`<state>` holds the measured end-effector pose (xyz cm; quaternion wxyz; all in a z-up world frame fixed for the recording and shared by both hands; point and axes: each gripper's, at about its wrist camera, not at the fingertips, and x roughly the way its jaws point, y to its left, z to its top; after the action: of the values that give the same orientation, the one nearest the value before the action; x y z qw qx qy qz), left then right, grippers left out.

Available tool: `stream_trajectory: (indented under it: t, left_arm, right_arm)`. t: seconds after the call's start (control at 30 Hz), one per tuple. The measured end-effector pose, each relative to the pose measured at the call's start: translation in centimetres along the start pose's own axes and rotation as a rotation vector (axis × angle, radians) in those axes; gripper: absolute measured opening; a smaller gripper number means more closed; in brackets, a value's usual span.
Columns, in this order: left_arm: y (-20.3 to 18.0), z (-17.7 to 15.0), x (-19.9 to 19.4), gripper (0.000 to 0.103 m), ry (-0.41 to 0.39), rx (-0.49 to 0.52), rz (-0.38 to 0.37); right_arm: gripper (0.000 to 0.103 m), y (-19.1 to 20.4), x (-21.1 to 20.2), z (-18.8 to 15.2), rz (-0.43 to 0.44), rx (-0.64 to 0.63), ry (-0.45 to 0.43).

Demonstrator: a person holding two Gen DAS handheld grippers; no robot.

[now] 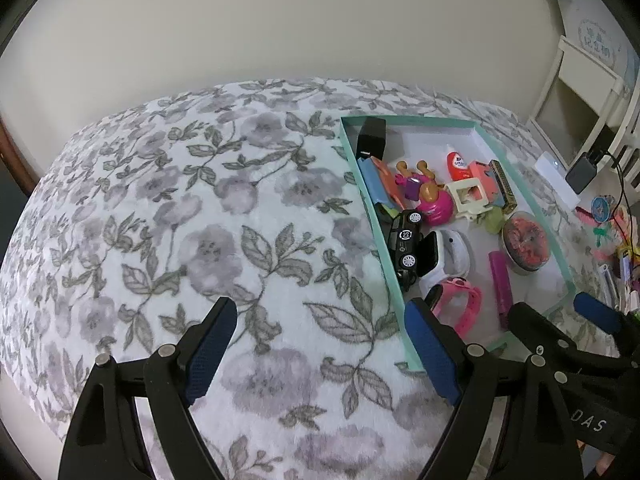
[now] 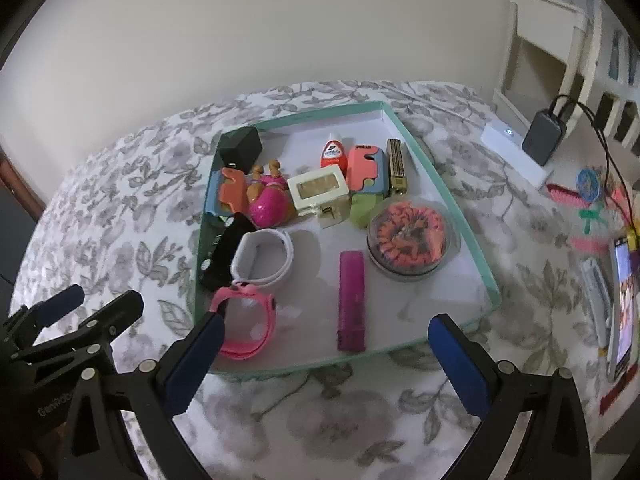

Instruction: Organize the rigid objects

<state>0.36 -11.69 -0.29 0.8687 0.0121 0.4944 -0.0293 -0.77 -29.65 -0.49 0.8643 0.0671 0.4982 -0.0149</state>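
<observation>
On the fuzzy floral blanket (image 1: 200, 240) a shallow teal box (image 2: 456, 208) holds hard plastic toys, a magenta bar (image 2: 352, 300) among them, while the left gripper (image 1: 320, 348) and right gripper (image 2: 326, 364) hover spread wide, empty.

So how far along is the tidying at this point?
Mostly done, by the look of it: the teal tray already holds the toy car, both watches, glue bottle and more. Both grippers are open and empty. Small items remain loose on the bedspread beside it.
</observation>
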Motion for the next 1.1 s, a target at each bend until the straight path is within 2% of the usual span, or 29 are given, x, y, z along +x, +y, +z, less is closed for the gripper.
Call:
stream_trajectory:
  t: [0.17, 0.3, 0.5, 0.83, 1.1]
  left_arm:
    - [0.5, -0.5, -1.2, 0.086, 0.030, -0.010, 0.027]
    - [1.1, -0.9, -2.5, 0.086, 0.035, -0.024, 0.035]
    - [2.3, -1.9, -4.5, 0.086, 0.051, -0.036, 0.011]
    - [4.6, -4.7, -8.3, 0.086, -0.001, -0.062, -0.012]
    - [5.2, -6.2, -9.4, 0.086, -0.014, -0.066, -0.011]
  right_arm:
    - [0.103, 0.2, -1.2, -0.8, -0.026, 0.009, 0.026]
    - [0.103, 0.4, -2.7, -1.3, -0.014, 0.020, 0.018]
    - [0.103, 1.3, -4.8, -2.3, -0.014, 0.000, 0.003]
    - [0.103, 2.8, -8.4, -4.3, 0.045, -0.024, -0.052]
    - [0.103, 3.3, -10.6, -5.2, 0.060, -0.032, -0.115]
